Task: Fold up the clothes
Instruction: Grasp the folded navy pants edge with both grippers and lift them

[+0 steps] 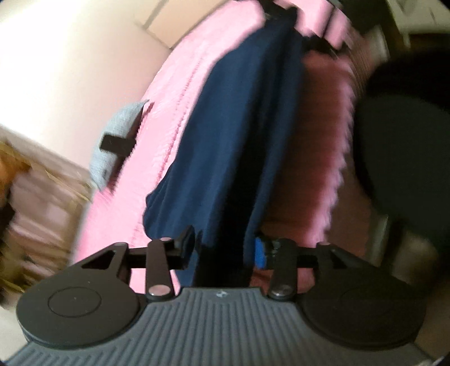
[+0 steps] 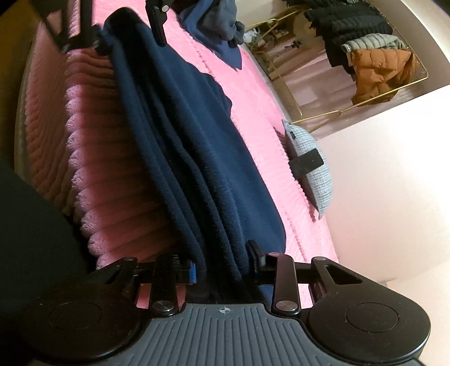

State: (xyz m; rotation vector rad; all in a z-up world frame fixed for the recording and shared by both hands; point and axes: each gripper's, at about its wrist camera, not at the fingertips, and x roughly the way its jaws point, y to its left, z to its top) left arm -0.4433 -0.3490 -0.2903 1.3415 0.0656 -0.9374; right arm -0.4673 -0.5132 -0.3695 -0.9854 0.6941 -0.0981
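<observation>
Over the pink bedspread (image 2: pixel 112 174), my left gripper (image 1: pixel 225 250) and right gripper (image 2: pixel 225 267) each clamp the bunched navy garment (image 2: pixel 197 157); uneven tension could slip a layer.

I see open pink bedspread (image 2: pixel 253 93) right of the navy garment (image 2: pixel 180 135). A grey pillow (image 2: pixel 315 163) blocks the wall-side edge, and a clothes heap (image 2: pixel 222 19) crowds the far end.
</observation>
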